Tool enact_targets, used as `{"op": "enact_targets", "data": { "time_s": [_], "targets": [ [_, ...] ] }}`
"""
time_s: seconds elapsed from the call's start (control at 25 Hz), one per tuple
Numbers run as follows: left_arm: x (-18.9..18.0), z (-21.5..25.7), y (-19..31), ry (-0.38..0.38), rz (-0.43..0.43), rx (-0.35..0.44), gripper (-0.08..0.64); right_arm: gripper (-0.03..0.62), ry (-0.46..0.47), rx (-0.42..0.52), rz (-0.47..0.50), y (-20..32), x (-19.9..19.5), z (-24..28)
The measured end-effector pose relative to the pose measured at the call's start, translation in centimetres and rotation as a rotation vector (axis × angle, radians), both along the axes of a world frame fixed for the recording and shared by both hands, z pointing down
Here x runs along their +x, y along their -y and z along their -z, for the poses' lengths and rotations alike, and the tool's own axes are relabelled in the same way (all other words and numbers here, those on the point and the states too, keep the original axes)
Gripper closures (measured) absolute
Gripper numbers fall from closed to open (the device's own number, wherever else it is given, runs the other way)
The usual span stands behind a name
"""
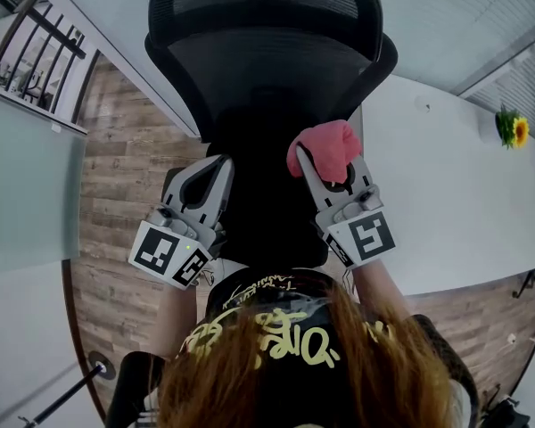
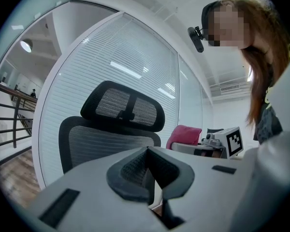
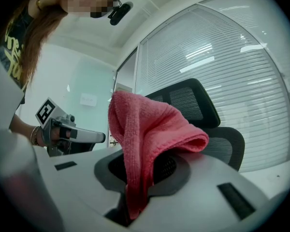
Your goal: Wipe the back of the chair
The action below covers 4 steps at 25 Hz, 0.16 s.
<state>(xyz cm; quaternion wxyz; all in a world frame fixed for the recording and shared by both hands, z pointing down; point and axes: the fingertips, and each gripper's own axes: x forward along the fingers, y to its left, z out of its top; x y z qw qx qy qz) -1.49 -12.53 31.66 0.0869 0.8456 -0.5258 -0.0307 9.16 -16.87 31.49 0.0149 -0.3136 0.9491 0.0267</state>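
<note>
1. The black mesh chair (image 1: 267, 52) stands straight ahead of me with its back and headrest turned toward me.
2. My right tongs (image 1: 325, 166) are clamped on a pink cloth (image 1: 325, 145), held up just right of the middle of the chair's back. I cannot tell whether the cloth touches the mesh.
3. In the right gripper view the pink cloth (image 3: 145, 139) is pinched deep between the jaws of the right tongs (image 3: 137, 178) and flops over toward the chair (image 3: 203, 115).
4. My left tongs (image 1: 207, 175) hang just left of the chair's back, level with the right pair.
5. In the left gripper view the left tongs (image 2: 150, 178) are closed with nothing between them, and the chair (image 2: 106, 129) is beyond.
6. A white counter (image 1: 446, 194) lies right of the chair, with a yellow flower (image 1: 514, 130) at its far edge.
7. Wooden floor (image 1: 116, 168) shows left of the chair.
</note>
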Motion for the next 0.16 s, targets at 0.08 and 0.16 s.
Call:
{"op": "enact_targets", "data": {
  "time_s": [0.08, 0.16],
  "targets": [
    [-0.02, 0.11, -0.19, 0.0, 0.0, 0.002, 0.568, 0.531, -0.002, -0.002, -0.002, -0.13, -0.11, -0.03],
    [-0.06, 0.22, -0.36, 0.001, -0.001, 0.005, 0.568, 0.531, -0.006, -0.005, -0.007, -0.2, -0.23, -0.07]
  ]
}}
